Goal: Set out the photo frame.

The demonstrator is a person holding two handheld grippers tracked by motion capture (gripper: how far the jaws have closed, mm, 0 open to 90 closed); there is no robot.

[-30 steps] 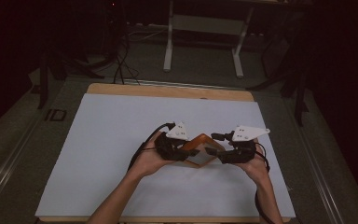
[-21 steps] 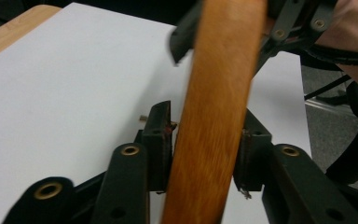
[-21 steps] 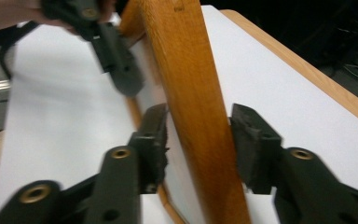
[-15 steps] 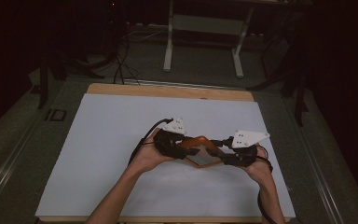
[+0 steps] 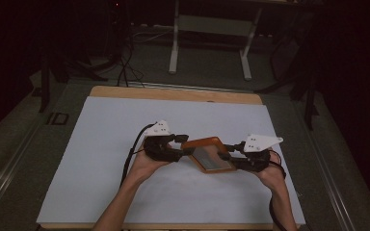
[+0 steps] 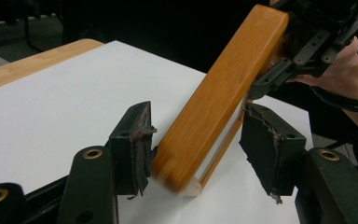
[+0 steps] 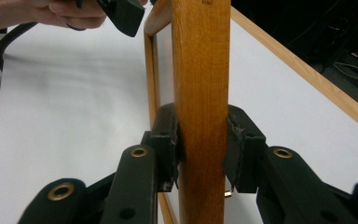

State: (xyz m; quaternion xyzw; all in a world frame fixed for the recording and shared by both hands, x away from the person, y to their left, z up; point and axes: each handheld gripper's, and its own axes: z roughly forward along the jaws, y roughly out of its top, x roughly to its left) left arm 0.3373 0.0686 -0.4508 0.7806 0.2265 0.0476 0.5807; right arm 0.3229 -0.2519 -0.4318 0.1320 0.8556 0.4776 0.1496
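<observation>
Though smooth, rectangular wooden frame (image 5: 211, 153)

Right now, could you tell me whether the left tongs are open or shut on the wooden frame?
Open: the left tongs straddle the wooden frame, a gap beside the right pad.

We see a brightly lit white table sheet (image 5: 106, 159) against a dark, murky room beyond it. Around the left gripper (image 6: 196, 144) the wooden frame (image 6: 219, 93) smears with motion blur at its near corner. Ahead of the right gripper (image 7: 200, 154) the frame stands sharp; far background softens.
</observation>
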